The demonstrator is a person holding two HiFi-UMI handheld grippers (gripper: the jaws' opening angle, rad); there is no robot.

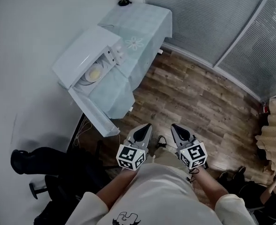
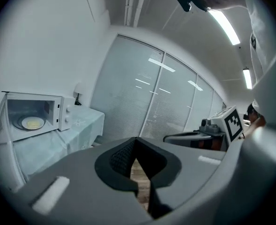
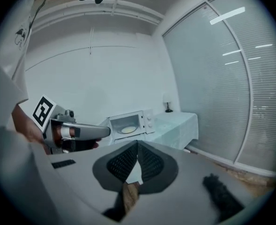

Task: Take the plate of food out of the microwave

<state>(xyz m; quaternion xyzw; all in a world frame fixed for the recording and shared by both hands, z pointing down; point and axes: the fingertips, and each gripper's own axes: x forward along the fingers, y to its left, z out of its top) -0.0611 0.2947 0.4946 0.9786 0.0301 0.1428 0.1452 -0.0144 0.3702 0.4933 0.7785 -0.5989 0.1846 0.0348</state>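
head view: plate [image 1: 87,78], perhaps food [image 1: 95,72], inside microwave [image 1: 83,51]

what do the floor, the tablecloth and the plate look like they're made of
Floor: wood or wood-look planks, matte brown, with visible grain and plank seams.
Tablecloth: thin pale fabric, judging by how it drapes over the edges; it bears a flower print.
Plate: probably glazed ceramic, white and smooth, but it is too small here to be sure.
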